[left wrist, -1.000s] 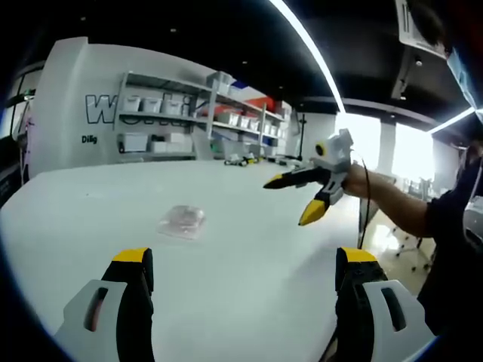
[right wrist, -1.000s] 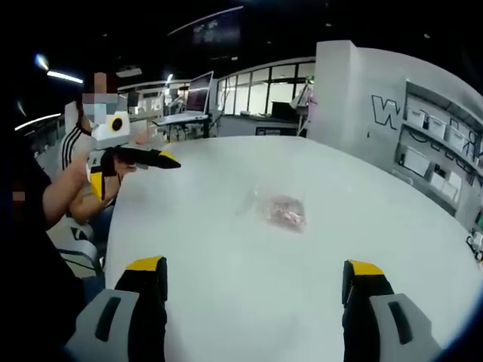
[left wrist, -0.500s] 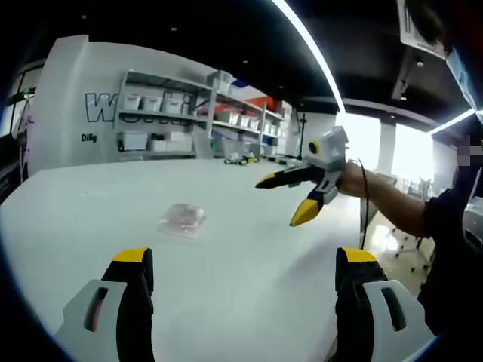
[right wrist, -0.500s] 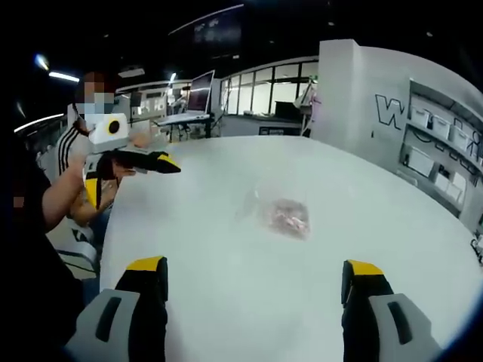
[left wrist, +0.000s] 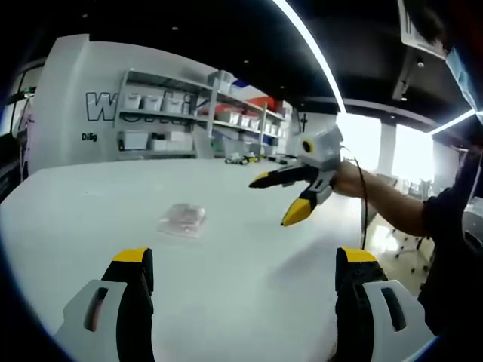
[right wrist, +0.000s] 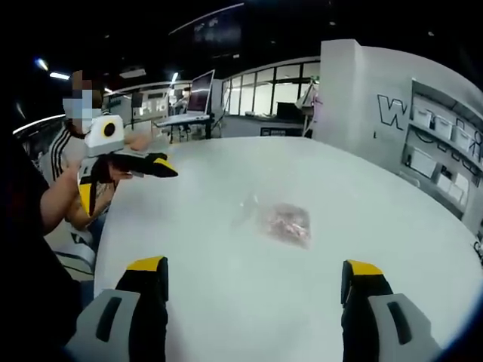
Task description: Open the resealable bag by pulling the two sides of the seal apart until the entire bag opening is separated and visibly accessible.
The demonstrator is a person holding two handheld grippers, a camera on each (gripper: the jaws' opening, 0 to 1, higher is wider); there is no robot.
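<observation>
Approach step: resealable bag (left wrist: 182,219) flat on bench (left wrist: 249,286), untouched. Left tongs (left wrist: 240,275), right tongs (right wrist: 253,280) both spread, empty. Next: grip 2 seal sides.

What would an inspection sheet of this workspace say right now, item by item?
Surface: white table, bare around the bag.
Job's things: clear resealable bag lying flat on the table, pinkish contents inside; too small to tell whether its seal is closed; neither gripper touches it.
Clutter: nothing seen on the table near the bag.
Grippers: left gripper held above the table edge, jaws apart; right gripper in the air above the table, jaws apart, holding nothing.
Cables: thin dark cable running along the person's forearm.
Surroundings: shelving with white bins, ceiling light strip, desks with monitors.
</observation>
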